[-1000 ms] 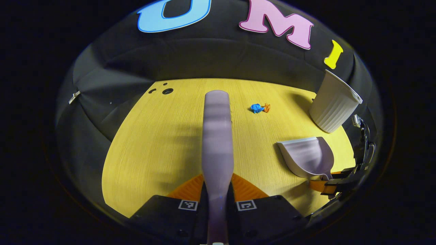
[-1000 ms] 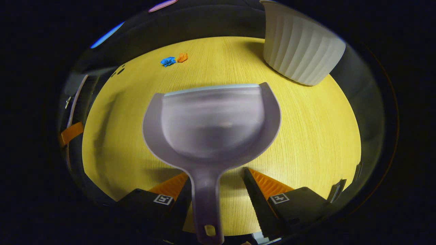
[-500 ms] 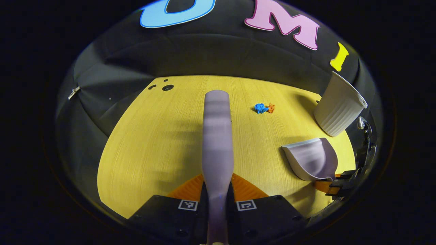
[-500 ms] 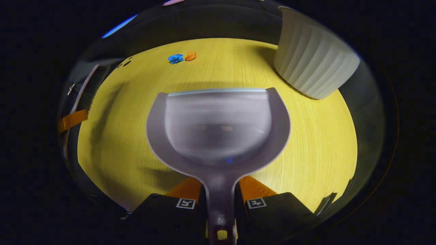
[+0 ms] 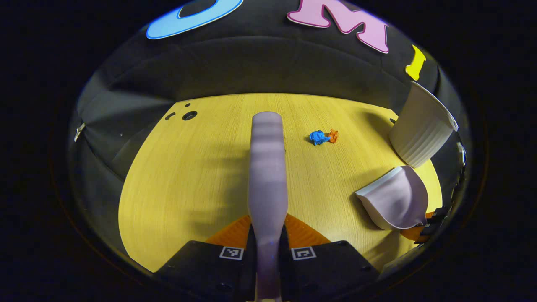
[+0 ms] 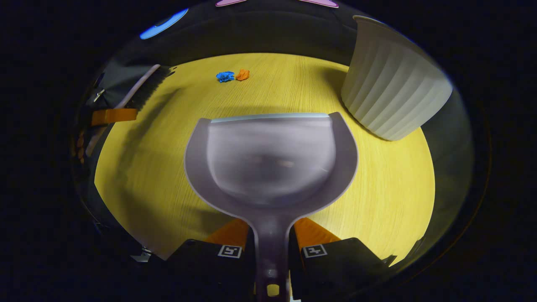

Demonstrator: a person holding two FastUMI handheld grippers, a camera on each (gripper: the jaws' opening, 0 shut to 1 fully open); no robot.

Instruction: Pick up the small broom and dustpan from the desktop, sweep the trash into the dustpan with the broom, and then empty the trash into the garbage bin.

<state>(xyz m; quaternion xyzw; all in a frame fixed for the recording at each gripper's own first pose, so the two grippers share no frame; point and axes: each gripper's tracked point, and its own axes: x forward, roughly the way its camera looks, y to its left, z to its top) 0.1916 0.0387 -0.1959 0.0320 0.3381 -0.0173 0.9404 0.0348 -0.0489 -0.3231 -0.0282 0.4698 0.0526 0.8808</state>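
Note:
My left gripper is shut on the pale lilac broom, whose back stretches straight ahead over the yellow table. In the right gripper view the broom's dark bristles show at the far left, above the table. My right gripper is shut on the handle of the lilac dustpan, held above the table with its mouth facing away. The dustpan also appears at the right of the left gripper view. A blue scrap and an orange scrap lie together on the table, ahead of both tools.
A white ribbed garbage bin stands at the table's far right corner, close to the dustpan's right side. Small dark holes mark the table's far left. The black booth wall closes the back.
One second ago my right fingers stood apart around the dustpan handle; they have closed on it and the dustpan has lifted and tilted. The broom has shifted slightly.

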